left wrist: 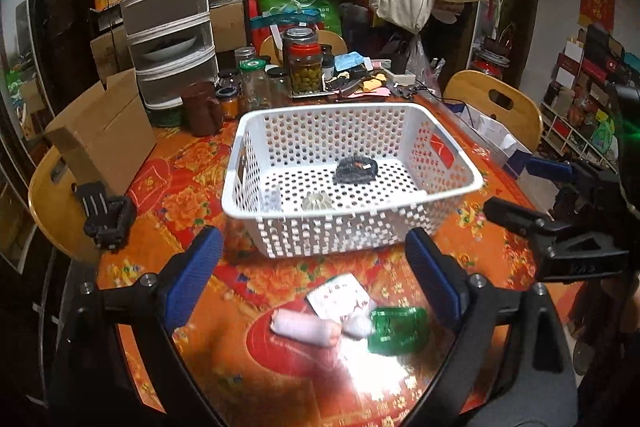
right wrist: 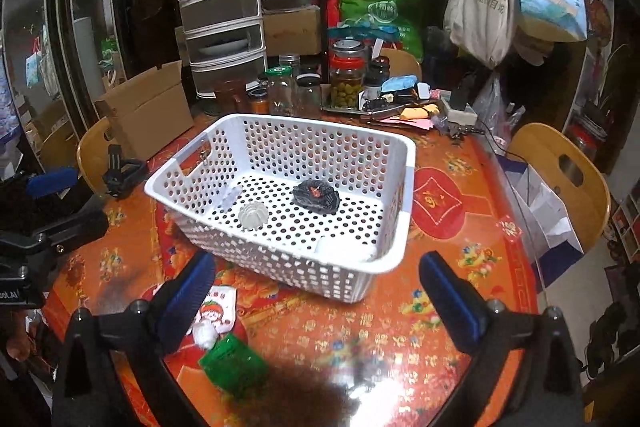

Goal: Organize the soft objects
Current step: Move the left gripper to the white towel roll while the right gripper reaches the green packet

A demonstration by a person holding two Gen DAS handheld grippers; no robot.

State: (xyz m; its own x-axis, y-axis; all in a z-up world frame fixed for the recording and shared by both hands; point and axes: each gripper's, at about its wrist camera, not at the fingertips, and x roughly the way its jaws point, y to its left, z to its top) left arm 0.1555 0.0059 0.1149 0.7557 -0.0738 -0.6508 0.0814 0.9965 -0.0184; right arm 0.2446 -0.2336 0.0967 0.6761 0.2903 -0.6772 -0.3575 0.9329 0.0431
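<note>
A white perforated basket (left wrist: pixel 248 131) (right wrist: pixel 408 187) stands mid-table on the red flowered cloth. Inside lie a black soft lump (left wrist: pixel 356 171) (right wrist: pixel 316 197) and a clear ribbed round piece (left wrist: pixel 318 203) (right wrist: pixel 252 215). In front of the basket lie a pink roll (left wrist: pixel 304 327), a white printed packet (left wrist: pixel 338 297) (right wrist: pixel 216 311), a white puff (left wrist: pixel 358 325) (right wrist: pixel 206 335) and a green packet (left wrist: pixel 398 331) (right wrist: pixel 234 367). My left gripper (left wrist: pixel 316 267) (right wrist: pixel 60 203) hovers open above these items, holding nothing. My right gripper (right wrist: pixel 320 287) (left wrist: pixel 524 191) is open and empty, near the basket's front wall.
Glass jars (left wrist: pixel 306 67) (right wrist: pixel 346 79), a stack of drawers (left wrist: pixel 168 7) and a cardboard box (left wrist: pixel 104 135) (right wrist: pixel 148 111) crowd the table's far side. A black clamp stand (left wrist: pixel 108 223) (right wrist: pixel 122 171) sits at the left edge. Wooden chairs (left wrist: pixel 496 103) (right wrist: pixel 564 163) ring the table.
</note>
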